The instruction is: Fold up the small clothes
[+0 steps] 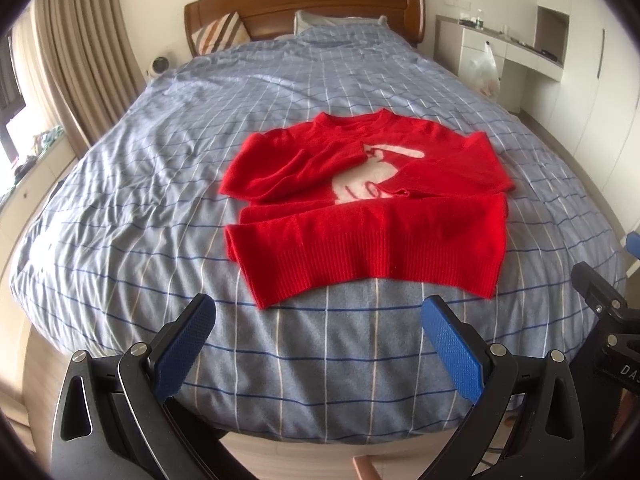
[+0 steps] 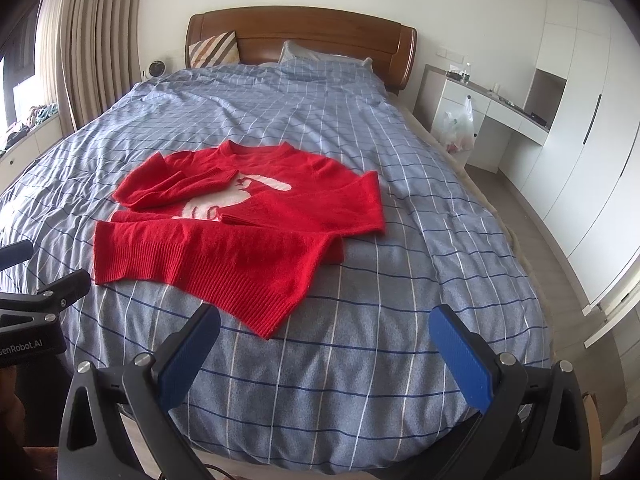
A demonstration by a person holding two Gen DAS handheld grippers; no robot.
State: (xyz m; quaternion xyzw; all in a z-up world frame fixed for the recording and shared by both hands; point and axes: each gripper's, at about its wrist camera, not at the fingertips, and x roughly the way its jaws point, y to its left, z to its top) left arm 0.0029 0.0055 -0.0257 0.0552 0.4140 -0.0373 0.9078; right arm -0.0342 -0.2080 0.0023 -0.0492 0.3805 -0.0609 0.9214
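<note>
Across nearly the whole view spreads the bed (image 1: 160, 208), covered in a blue-grey quilt with a grid of white and dark blue lines, its wooden headboard (image 1: 304, 4) against the far wall. Along the right wall stand white wardrobes (image 2: 576, 128) and a white desk (image 2: 500, 114) with a plastic bag (image 2: 458, 124) hanging at its front; beige curtains (image 2: 92, 44) hang on the left. A striped cushion (image 2: 214, 50) and a grey pillow (image 2: 304, 52) lean at the headboard.

On the middle of the quilt lies the red sweater (image 1: 360, 240), front up, neck toward the headboard and ribbed hem toward me. Both sleeves are folded inward across the chest, partly covering a white figure (image 1: 372, 178) knitted there; it may be a rabbit, though the sleeves hide too much for me to be sure. The hem corner on my right side is turned diagonally in the right wrist view.

My left gripper (image 1: 318, 320) hangs above the foot of the bed, just short of the hem, its blue-padded jaws spread wide with nothing between them. My right gripper (image 2: 324, 330) hovers likewise over bare quilt near the hem's right corner, jaws wide apart and holding nothing. Neither touches the sweater.
</note>
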